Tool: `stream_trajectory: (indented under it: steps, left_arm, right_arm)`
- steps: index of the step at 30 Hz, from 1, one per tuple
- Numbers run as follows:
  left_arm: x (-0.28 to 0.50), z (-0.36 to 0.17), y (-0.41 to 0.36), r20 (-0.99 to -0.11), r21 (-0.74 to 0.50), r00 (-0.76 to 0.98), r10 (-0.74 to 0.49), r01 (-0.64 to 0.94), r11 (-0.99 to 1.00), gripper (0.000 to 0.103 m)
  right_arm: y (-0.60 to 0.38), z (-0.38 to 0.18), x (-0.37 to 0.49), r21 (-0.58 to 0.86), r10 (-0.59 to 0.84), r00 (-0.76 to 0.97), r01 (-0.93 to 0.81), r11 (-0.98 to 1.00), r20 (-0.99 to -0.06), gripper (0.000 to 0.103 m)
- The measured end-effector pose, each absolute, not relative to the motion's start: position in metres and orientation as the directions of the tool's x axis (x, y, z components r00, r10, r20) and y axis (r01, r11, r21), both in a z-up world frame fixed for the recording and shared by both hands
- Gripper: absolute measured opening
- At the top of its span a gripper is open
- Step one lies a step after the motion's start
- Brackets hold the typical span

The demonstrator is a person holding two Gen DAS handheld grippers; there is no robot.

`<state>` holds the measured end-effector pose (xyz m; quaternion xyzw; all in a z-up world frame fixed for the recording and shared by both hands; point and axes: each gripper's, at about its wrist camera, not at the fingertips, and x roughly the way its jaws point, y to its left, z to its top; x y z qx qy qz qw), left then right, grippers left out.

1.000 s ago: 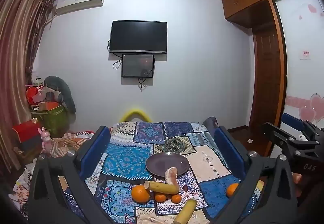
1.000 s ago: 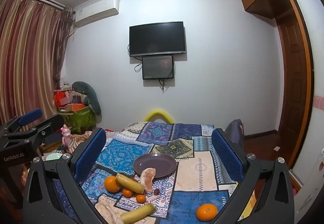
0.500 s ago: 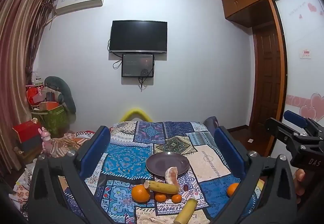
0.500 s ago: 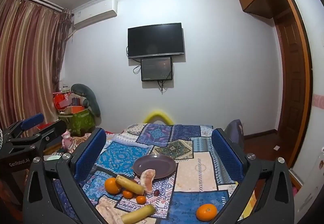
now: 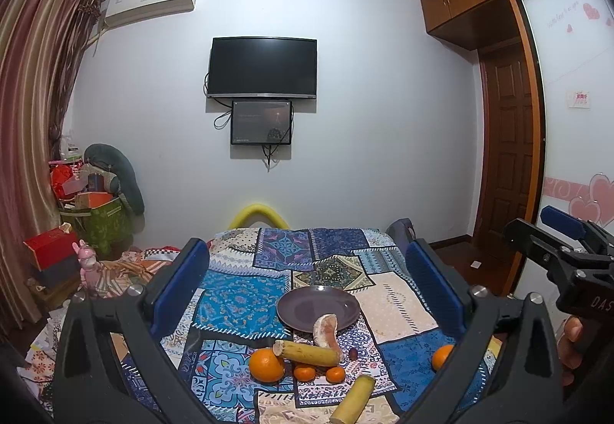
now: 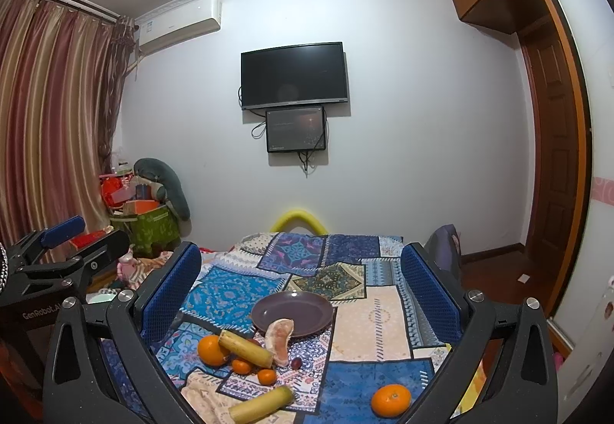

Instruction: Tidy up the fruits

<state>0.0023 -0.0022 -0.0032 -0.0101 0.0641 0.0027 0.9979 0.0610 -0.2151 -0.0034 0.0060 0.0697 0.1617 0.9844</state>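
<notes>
While claws gape: round glossy plate [image 5: 317,305], patchwork quilt [image 5: 238,299].

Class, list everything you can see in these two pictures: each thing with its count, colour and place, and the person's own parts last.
Plate: 1, dark purple, mid-quilt, nothing fully on it.
Pomelo wedge: 1, pink, overlapping plate's near rim.
Cane pieces: 2, yellow, one by the wedge, one nearer.
Large oranges: 2, one left, one right.
Small oranges: 2, below the cane.
Dark berry: 1, beside the wedge.
Quilt: 1, blue patchwork.
TV: 1, black, wall; small screen under it.
Left gripper: open.
Right gripper: open.
</notes>
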Motion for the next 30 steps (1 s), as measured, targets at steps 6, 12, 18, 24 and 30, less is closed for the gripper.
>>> stream_trajectory:
  steps: [6,12,18,24,30]
  left_arm:
    - [0.0048,-0.0054,-0.0014,-0.134,-0.022,0.991,0.0,-0.003,1.0,0.103]
    - [0.0057,-0.0062,0.0,-0.134,-0.022,0.991,-0.002,-0.001,1.0,0.103]
    - [0.0066,-0.0058,0.001,-0.134,-0.02,0.991,0.003,-0.006,1.0,0.103]
    - [0.006,-0.0047,-0.0006,-0.136,-0.021,0.991,0.005,-0.007,1.0,0.103]
    - [0.0056,-0.0045,-0.0007,-0.134,-0.018,0.991,0.008,-0.01,1.0,0.103]
  right_arm:
    - [-0.2149,-0.0039,0.0608,0.035,0.319,0.938,-0.318,0.948,-0.136,0.103]
    - [-0.2151,-0.0049,0.061,0.038,0.323,0.936,-0.321,0.946,-0.139,0.103]
    - [-0.2152,-0.0042,0.0612,0.038,0.323,0.936,-0.321,0.946,-0.139,0.103]
    - [-0.2158,-0.0035,0.0613,0.038,0.325,0.936,-0.323,0.946,-0.138,0.103]
    - [-0.2161,-0.0021,0.0604,0.036,0.326,0.936,-0.324,0.945,-0.132,0.103]
